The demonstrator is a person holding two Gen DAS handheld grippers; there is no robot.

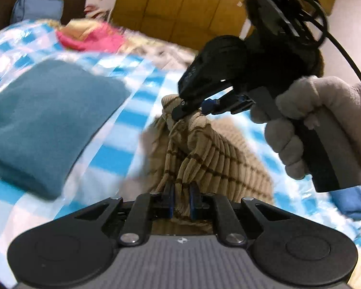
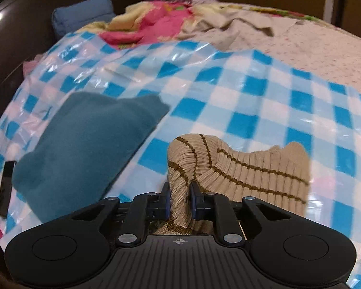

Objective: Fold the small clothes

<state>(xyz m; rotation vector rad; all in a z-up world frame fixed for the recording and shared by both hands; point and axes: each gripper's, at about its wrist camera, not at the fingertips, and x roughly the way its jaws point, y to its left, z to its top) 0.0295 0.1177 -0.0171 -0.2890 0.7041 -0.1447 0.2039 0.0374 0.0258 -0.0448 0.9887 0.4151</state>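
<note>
On a bed spread with a blue-and-white checked plastic sheet (image 2: 228, 77), both claws pinch the same beige ribbed sock with brown stripes (image 2: 240, 168). From the left wrist camera, the left gripper (image 1: 181, 202) sits at six o'clock with its blue-padded fingers pressed onto a bunched stretch of the sock, which rises away toward twelve o'clock. Only this view shows the right gripper (image 1: 192, 110) from outside: it comes in from two o'clock, held by a hand in a pale fleecy glove (image 1: 308, 125) at three o'clock, black cables (image 1: 300, 4) looping off its top, and its tips are closed on the sock's far end. A wooden wardrobe (image 1: 180, 7) stands behind at twelve o'clock. The right wrist camera shows the right gripper (image 2: 179, 201) at six o'clock nipping a narrow gathered section of the sock between its pads, while the cuff end fans out toward three o'clock above the sheet. This view is sharper and alone shows a beige garment (image 2: 240, 31) and a speckled bedsheet (image 2: 325, 48) toward one o'clock. Both views share the folded teal garment (image 2: 84, 144) lying on the sheet at nine o'clock, well apart from the sock, a pink-and-yellow heap of clothes (image 2: 144, 26) at eleven o'clock, and a blue pillow (image 2: 81, 12) beyond it.
</note>
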